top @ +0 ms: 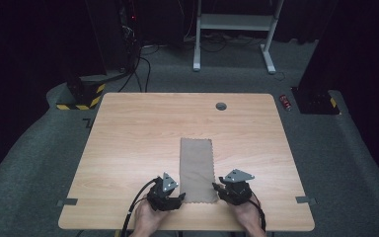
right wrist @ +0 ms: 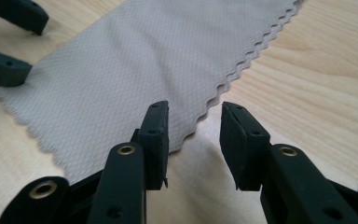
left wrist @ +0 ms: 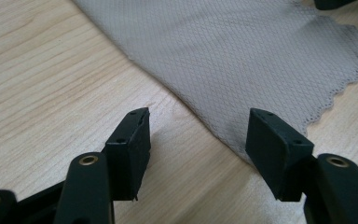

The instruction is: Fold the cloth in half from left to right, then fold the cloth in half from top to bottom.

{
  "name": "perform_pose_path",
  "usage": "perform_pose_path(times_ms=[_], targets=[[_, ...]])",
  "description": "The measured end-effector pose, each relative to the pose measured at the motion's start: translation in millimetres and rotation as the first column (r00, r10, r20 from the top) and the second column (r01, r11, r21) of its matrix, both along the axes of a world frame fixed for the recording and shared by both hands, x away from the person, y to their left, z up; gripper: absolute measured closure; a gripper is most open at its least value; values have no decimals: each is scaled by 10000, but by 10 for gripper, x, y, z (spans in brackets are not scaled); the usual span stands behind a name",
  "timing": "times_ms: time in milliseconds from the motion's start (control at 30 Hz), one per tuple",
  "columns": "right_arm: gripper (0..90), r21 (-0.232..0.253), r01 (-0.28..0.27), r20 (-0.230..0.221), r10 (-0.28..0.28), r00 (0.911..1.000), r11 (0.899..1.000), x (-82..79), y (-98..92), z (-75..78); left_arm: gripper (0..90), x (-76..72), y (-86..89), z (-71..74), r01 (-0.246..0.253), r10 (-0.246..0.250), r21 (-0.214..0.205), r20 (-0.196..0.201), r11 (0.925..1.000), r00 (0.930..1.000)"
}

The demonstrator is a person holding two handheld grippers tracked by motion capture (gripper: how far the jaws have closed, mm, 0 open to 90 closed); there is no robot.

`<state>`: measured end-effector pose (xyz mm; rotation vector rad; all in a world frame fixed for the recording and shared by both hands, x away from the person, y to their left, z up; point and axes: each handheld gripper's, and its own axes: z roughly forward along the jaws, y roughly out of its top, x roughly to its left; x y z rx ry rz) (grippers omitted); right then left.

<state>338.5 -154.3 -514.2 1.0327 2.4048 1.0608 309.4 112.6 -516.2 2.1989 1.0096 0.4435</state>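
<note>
High view, from above the near side of a wooden table [top: 128, 148]: two hands reach in from the bottom edge, each holding a black gripper low over the wood. A grey folded cloth [top: 196, 170] lies flat as a narrow strip, running from mid-table to the near edge. The left gripper [top: 180, 196] sits just beside the cloth's near left corner, angled inward. The right gripper [top: 217, 187] mirrors it at the near right corner.

Left gripper view: its jaws stand wide apart, nothing between them but bare wood, with the cloth's edge reaching the right jaw.

Right gripper view: its jaws are parted, empty, straddling the cloth's scalloped, layered edge [right wrist: 233, 77].
</note>
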Motion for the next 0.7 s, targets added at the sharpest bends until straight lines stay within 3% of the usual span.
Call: perform_pose_path(times_ms=[100,300,567,700], targets=[[605,1,-80,-46,80,10000,10000,-40,-14,-15,401,-20,-1,-4,-12,12,53,126,10000,9999],[573,133,-101,-122,102,9999,9999,-91,-57,-18,378,-35,56,-39,-99,100,-429,34,9990,9999],[552,-322,-380,-150,376,9992,9988,-140,-72,-55,376,-65,90,-40,-71,73,-424,51,9991,10000],[552,-225,-384,-125,381,9992,9990,-145,-112,-65,355,-80,144,-33,-112,108,-494,-79,9987,9999]])
